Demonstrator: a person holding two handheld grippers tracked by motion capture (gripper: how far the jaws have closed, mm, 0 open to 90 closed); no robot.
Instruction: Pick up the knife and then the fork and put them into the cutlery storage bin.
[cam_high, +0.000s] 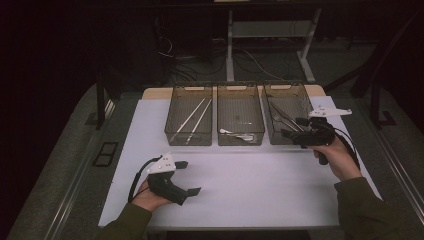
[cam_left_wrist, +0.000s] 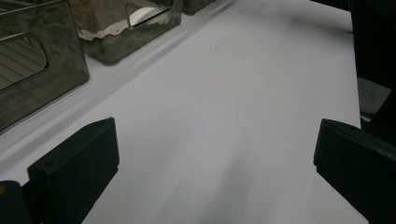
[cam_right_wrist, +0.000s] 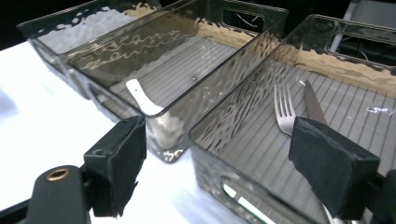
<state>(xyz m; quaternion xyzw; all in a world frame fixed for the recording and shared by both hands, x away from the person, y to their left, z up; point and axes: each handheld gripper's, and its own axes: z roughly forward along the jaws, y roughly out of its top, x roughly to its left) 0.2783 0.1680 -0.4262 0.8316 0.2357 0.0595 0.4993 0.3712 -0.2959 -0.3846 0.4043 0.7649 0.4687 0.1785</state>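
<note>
The fork (cam_right_wrist: 283, 114) lies unlabelled in the right bin (cam_right_wrist: 327, 51); right claw (cam_right_wrist: 224, 163) and left claw (cam_left_wrist: 215, 163) both released.

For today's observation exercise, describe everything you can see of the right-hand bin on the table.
The right-hand bin is a rectangular, see-through container of smoky tinted plastic with rippled walls, a ribbed floor and a handle cut-out in its end wall. It stands upright on the white table, last in a row of three, close beside the middle bin. Inside lie a metal fork and a knife, side by side. The open right claw is at its near end.
</note>
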